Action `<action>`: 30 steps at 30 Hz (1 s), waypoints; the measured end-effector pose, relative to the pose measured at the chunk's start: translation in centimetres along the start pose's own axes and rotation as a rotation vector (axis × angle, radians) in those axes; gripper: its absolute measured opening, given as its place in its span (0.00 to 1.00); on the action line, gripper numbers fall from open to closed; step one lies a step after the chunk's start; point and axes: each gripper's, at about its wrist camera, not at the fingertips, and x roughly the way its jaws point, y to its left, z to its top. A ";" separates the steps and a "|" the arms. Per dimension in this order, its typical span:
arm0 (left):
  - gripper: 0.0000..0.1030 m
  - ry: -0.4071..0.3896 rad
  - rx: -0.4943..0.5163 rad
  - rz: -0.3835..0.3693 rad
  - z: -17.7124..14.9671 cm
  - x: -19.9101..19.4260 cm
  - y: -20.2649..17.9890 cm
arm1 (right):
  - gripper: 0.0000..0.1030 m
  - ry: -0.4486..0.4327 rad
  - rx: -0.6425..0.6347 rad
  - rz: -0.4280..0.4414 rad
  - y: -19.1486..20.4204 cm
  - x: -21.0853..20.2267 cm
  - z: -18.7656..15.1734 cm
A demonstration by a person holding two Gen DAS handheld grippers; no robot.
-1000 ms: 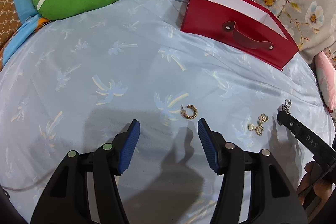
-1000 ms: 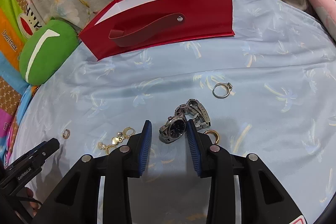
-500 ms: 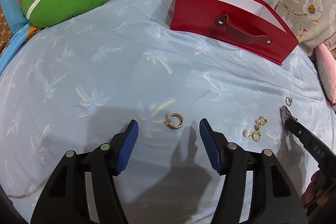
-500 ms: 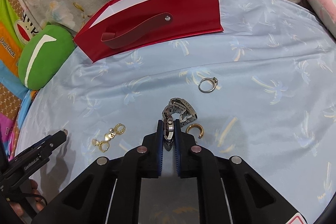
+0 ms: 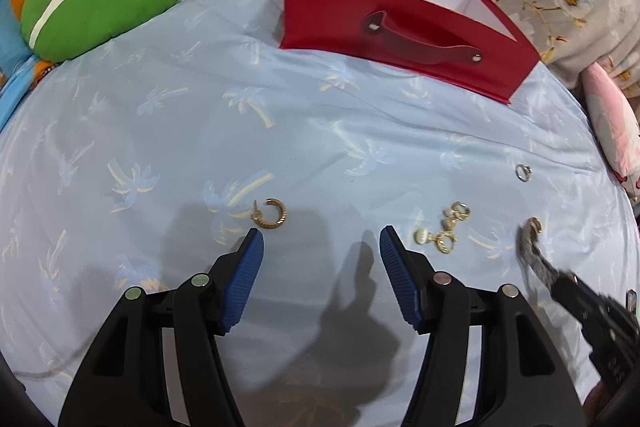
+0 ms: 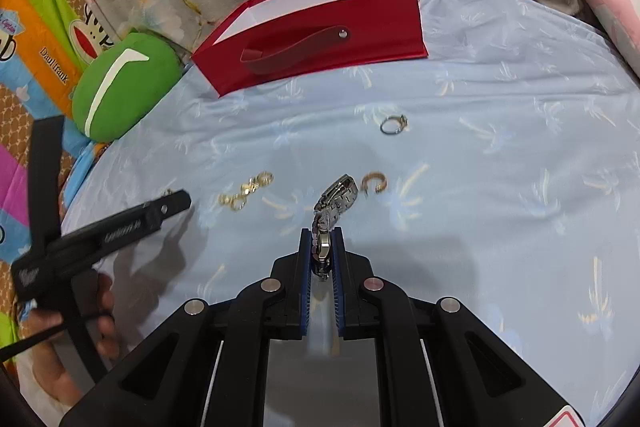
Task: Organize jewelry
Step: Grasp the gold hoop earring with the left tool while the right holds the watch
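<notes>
Steel watch (image 6: 326, 223): clamped by its case in the right hand-held gripper (image 6: 322, 251), band dangling limp above the bed sheet (image 6: 500, 187). Likely slippery, fairly heavy; grip the case. Left hand-held gripper (image 5: 320, 247) released, near gold hoop earring (image 5: 272, 215). Red box (image 6: 320, 39) far.

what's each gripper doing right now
left gripper: open, holding nothing
right gripper: shut on the silver watch
</notes>
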 end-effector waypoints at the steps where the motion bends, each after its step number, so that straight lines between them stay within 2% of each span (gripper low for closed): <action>1: 0.56 -0.005 -0.002 0.006 0.1 0.0 0.2 | 0.09 0.004 -0.004 -0.003 0.1 0.0 -0.3; 3: 0.55 -0.007 -0.013 0.019 0.3 0.1 0.6 | 0.09 0.014 -0.001 0.002 0.0 0.1 -0.8; 5: 0.49 -0.013 -0.028 0.014 0.4 0.1 1.2 | 0.09 0.023 0.001 0.004 0.1 0.3 -1.2; 9: 0.32 -0.027 -0.028 0.032 0.4 0.1 1.9 | 0.09 0.027 0.006 0.015 0.2 0.5 -1.4; 12: 0.28 -0.035 -0.024 0.038 0.4 0.1 2.1 | 0.09 0.027 0.006 0.017 0.1 0.7 -1.4; 16: 0.14 -0.040 -0.009 0.045 0.3 0.2 1.9 | 0.09 0.030 0.010 0.019 0.0 0.8 -1.4; 23: 0.12 -0.041 0.010 0.033 0.1 0.2 1.3 | 0.09 0.028 0.019 0.016 -0.2 0.9 -1.3; 25: 0.05 -0.039 0.021 0.026 0.0 0.3 0.9 | 0.09 0.025 0.022 0.016 -0.2 0.8 -1.3; 30: 0.00 -0.032 0.034 -0.004 -0.2 0.2 0.4 | 0.09 0.008 0.023 0.019 -0.1 0.1 -1.0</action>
